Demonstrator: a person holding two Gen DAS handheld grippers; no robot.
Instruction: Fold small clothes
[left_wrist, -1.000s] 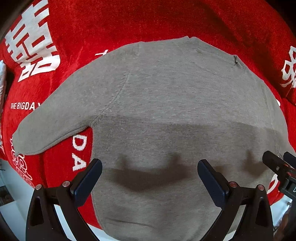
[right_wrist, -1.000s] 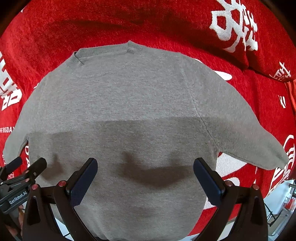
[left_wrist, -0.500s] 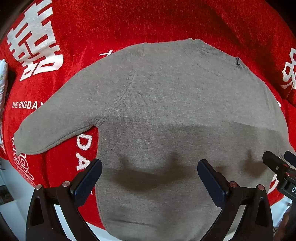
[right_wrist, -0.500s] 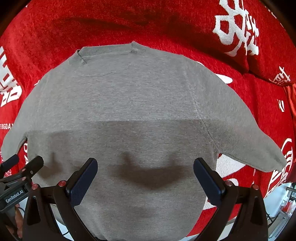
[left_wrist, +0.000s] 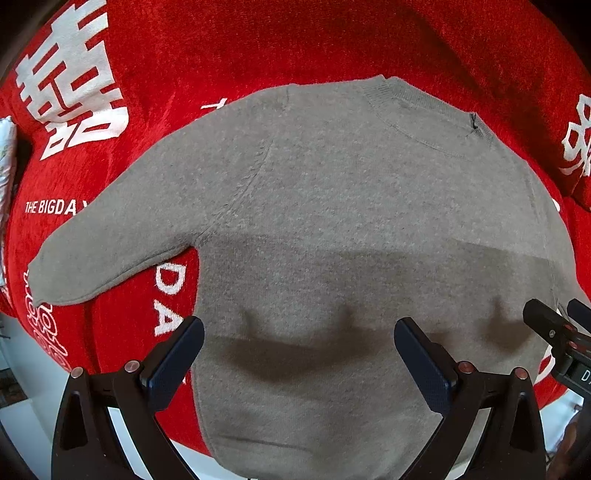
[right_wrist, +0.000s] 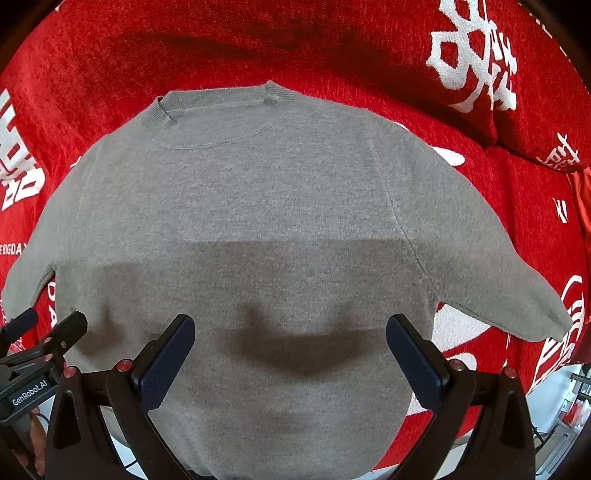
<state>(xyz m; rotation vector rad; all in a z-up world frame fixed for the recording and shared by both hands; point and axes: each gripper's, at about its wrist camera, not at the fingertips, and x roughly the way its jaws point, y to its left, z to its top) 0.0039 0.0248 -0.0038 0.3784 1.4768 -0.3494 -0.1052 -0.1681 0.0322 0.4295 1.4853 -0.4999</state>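
one grey sweater (left_wrist: 351, 229) lies flat, sleeves out, on a red blanket (left_wrist: 258, 44) with white lettering. left gripper (left_wrist: 299, 354) and right gripper (right_wrist: 291, 349) both hover over its lower half, fingers wide apart, gripping nothing.

The sweater (left_wrist: 354, 229) is plain grey-brown, with a ribbed collar (right_wrist: 218, 98) of the same shade and a darker shadow band across its lower half. The blanket (left_wrist: 258, 48) under it is bright red plush printed with large white Chinese characters (left_wrist: 70, 77) and small white Latin letters (left_wrist: 55, 207). The left gripper (left_wrist: 299, 354) has black arms, dark navy textured pads (left_wrist: 173, 363) and copper-coloured rivets; the right gripper (right_wrist: 291, 350) has the same colours. The left gripper's body carries white lettering (right_wrist: 29, 393) in the right view.
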